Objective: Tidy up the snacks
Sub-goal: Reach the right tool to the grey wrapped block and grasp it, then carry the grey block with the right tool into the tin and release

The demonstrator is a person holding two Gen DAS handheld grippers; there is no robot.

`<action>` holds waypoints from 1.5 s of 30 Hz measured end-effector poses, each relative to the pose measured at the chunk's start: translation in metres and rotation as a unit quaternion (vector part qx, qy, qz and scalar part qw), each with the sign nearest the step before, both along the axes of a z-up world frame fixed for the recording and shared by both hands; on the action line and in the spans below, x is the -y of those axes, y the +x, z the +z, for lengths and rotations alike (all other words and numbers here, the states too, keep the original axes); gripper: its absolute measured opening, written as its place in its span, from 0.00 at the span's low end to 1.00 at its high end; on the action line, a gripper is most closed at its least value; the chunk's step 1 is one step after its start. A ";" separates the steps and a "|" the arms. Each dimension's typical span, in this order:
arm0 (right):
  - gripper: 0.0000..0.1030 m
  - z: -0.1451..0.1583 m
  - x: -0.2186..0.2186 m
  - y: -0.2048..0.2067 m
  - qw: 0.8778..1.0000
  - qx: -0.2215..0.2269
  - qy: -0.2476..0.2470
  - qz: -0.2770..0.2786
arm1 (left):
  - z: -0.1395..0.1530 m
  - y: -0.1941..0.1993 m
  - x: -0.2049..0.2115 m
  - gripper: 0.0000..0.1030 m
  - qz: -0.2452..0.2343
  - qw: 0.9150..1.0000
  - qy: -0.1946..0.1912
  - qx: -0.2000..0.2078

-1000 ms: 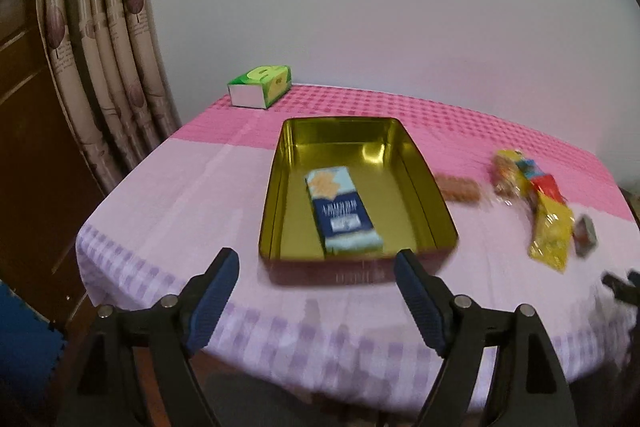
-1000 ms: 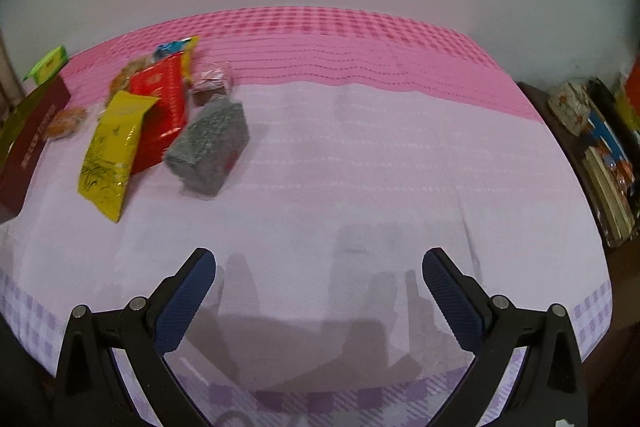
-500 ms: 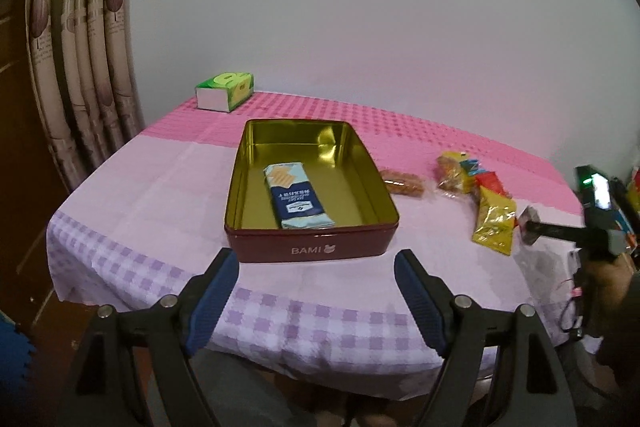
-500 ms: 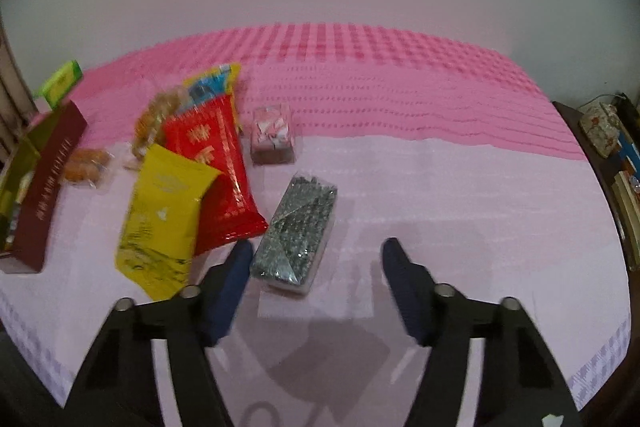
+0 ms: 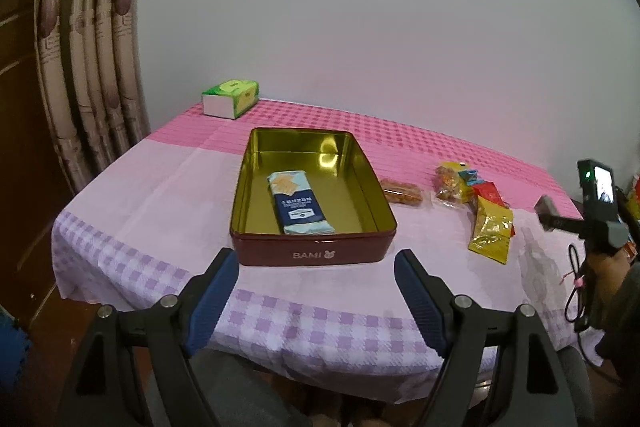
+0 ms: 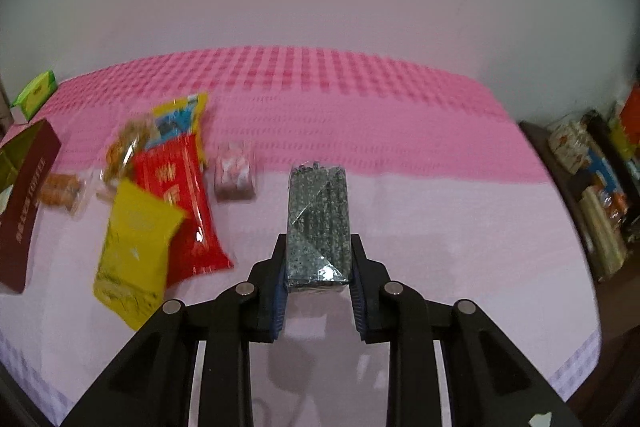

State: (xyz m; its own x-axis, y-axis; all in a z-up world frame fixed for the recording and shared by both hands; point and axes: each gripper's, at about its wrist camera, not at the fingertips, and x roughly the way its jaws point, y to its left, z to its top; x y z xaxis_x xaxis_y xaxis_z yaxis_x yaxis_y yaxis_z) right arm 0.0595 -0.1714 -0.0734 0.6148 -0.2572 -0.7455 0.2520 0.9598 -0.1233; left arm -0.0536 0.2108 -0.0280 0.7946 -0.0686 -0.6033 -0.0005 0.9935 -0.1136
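Note:
My right gripper (image 6: 319,271) is shut on a grey speckled snack pack (image 6: 319,223), held lifted above the pink tablecloth. To its left lie a yellow packet (image 6: 134,247), a red packet (image 6: 180,211), a small pink sweet pack (image 6: 235,176) and a clear bag of snacks (image 6: 126,149). In the left wrist view my left gripper (image 5: 316,283) stands open with nothing between its fingers, just before the dark red tin (image 5: 316,255), whose gold inside holds a blue biscuit pack (image 5: 298,203). The right gripper with the grey pack (image 5: 546,207) shows at the far right.
A green tissue box (image 5: 231,98) sits at the table's far left corner. A wrapped brown biscuit (image 5: 401,191) lies just right of the tin. Curtains (image 5: 88,67) hang to the left. A shelf of packets (image 6: 592,179) stands to the right of the table.
My right gripper moved in over the grey pack, closed on it and lifted it. The left gripper drew back from the tin, still open.

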 end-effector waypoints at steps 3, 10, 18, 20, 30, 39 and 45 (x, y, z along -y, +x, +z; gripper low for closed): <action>0.23 0.020 -0.012 0.009 1.000 0.011 -0.013 0.007 | 0.002 -0.003 -0.003 0.79 0.011 1.000 0.002 0.004; 0.23 0.068 -0.068 0.030 0.997 0.042 -0.039 0.054 | 0.007 -0.008 -0.008 0.79 0.025 1.000 -0.003 0.009; 0.23 0.097 -0.143 0.037 0.991 0.064 -0.035 0.112 | 0.011 -0.011 -0.008 0.79 0.024 1.000 0.000 0.013; 0.23 0.100 -0.161 0.039 0.989 0.067 -0.037 0.129 | 0.010 -0.011 -0.008 0.79 0.024 1.000 -0.001 0.012; 0.23 0.091 -0.228 0.047 0.980 0.059 -0.047 0.184 | 0.010 -0.009 -0.011 0.79 0.028 1.000 -0.004 0.010; 0.23 0.075 -0.275 0.050 0.972 0.042 -0.050 0.225 | 0.007 -0.007 -0.014 0.79 0.034 0.999 -0.008 0.005; 0.23 0.060 -0.299 0.051 0.968 0.026 -0.047 0.247 | 0.005 -0.005 -0.017 0.79 0.038 0.999 -0.011 0.000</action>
State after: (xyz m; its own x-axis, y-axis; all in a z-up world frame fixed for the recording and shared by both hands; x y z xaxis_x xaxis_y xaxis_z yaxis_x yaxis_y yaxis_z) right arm 0.1101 0.1275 -0.0131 0.7163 0.0121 -0.6977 -0.2264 0.9498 -0.2160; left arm -0.0588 0.2278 -0.0234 0.7977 -0.0212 -0.6027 -0.0761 0.9879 -0.1354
